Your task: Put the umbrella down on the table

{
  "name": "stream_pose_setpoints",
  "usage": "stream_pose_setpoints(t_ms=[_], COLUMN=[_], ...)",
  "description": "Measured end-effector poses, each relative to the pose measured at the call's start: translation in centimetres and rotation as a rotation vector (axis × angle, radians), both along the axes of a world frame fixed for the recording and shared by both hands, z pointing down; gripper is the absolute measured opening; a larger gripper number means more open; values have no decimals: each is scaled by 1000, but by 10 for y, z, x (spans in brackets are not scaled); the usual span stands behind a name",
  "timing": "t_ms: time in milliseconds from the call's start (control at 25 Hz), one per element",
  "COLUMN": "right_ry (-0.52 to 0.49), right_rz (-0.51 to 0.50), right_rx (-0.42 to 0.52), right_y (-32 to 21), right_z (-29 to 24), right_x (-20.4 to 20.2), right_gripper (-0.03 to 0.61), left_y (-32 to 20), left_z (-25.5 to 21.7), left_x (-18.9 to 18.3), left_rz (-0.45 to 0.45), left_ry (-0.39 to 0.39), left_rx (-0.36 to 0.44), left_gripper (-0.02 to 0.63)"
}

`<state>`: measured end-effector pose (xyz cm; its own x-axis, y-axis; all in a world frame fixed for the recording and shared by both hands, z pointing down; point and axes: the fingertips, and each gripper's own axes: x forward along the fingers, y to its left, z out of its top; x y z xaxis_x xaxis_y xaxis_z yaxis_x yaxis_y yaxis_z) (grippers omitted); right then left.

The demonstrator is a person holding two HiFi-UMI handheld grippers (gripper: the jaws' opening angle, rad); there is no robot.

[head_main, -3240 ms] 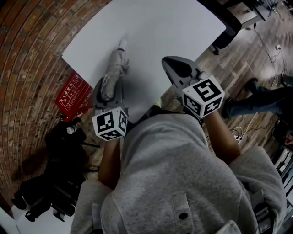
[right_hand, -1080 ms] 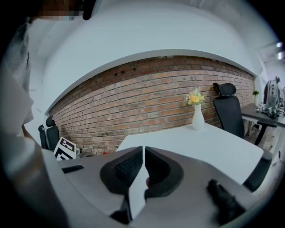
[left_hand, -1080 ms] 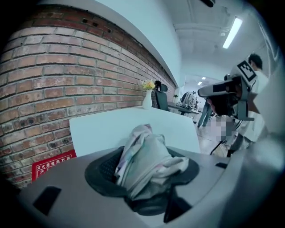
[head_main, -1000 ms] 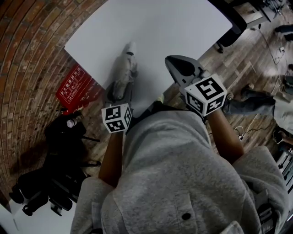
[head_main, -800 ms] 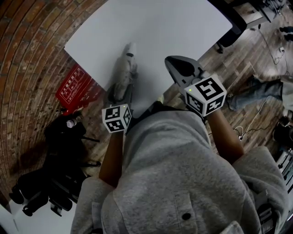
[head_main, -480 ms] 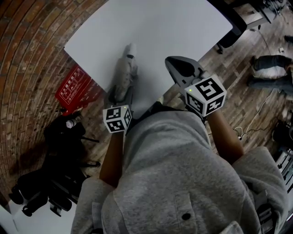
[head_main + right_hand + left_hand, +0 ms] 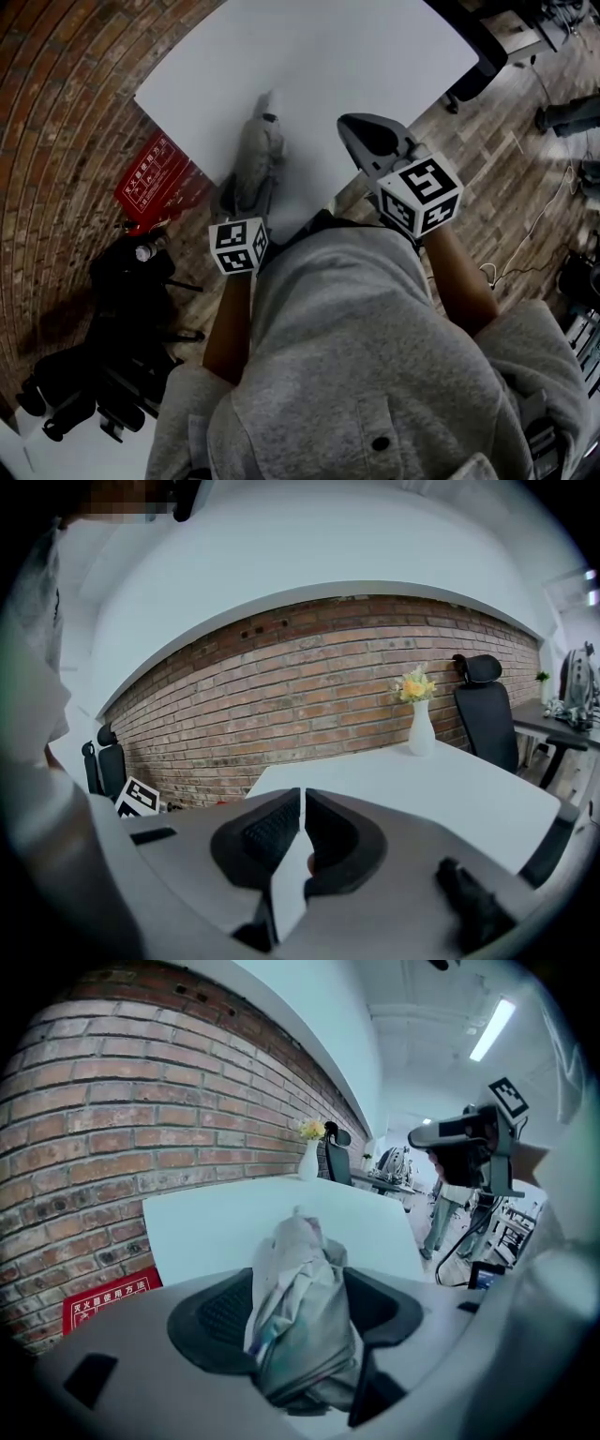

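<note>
A folded grey umbrella (image 7: 255, 159) lies on the white table (image 7: 328, 56) near its front left edge, tip pointing away from me. My left gripper (image 7: 248, 194) reaches round its near end. In the left gripper view the umbrella (image 7: 292, 1241) fills the gap of the left gripper (image 7: 300, 1281), whose jaws are opening and stand wide on either side of the bunched cloth. My right gripper (image 7: 352, 125) hovers over the table's front edge, to the right of the umbrella. In its own view the right gripper (image 7: 302, 803) is shut, with only a thin slit and nothing between the pads.
A white vase with flowers (image 7: 420, 714) stands at the table's far end by the brick wall. A black office chair (image 7: 483, 705) is beside it. On the floor to the left are a red sign (image 7: 150, 183) and black bags (image 7: 112, 356). A person's legs (image 7: 567, 112) show at far right.
Since the earliest frame the umbrella and the left gripper have shifted a little further onto the table. Over the last second both hands hold still. The person at the right keeps walking.
</note>
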<state>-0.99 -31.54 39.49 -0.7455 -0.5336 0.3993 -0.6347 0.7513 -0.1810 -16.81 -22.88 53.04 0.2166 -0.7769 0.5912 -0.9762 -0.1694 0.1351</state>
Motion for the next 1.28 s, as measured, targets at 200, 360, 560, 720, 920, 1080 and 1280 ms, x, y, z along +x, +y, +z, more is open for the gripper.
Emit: stream_pose_setpoints(t_ms=[200,360,560,720,920,1080,1280], right_ry=[-5,-9,-14,-20,-28,-35,-38], right_rz=[0,3,-5,-10,-22,-31,-38], right_rx=[6,14,14,14,14,21,34], right_y=[-1,-3,-3,-4,-2,0,6], right_z=[-2,-5,-5,-5,-5,-5,-9], right_x=[0,-1,0,1,2,2,3], right_gripper=[32,32,31,32,32,31,32], left_y=[-12,-26,-34,-36,-36,-36,-32], left_z=[-21,-45,-74,-98,-135,-155,-171], left_x=[1,-1,4,4,9,18,24], left_rz=[-2,-15,-25,-68,-84,-72,-70], left_ry=[9,-2,-1,-6,-73,-92,-82], left_rx=[59,123,178,214,284,320,347], left_gripper=[290,290,290,275,153,61,15])
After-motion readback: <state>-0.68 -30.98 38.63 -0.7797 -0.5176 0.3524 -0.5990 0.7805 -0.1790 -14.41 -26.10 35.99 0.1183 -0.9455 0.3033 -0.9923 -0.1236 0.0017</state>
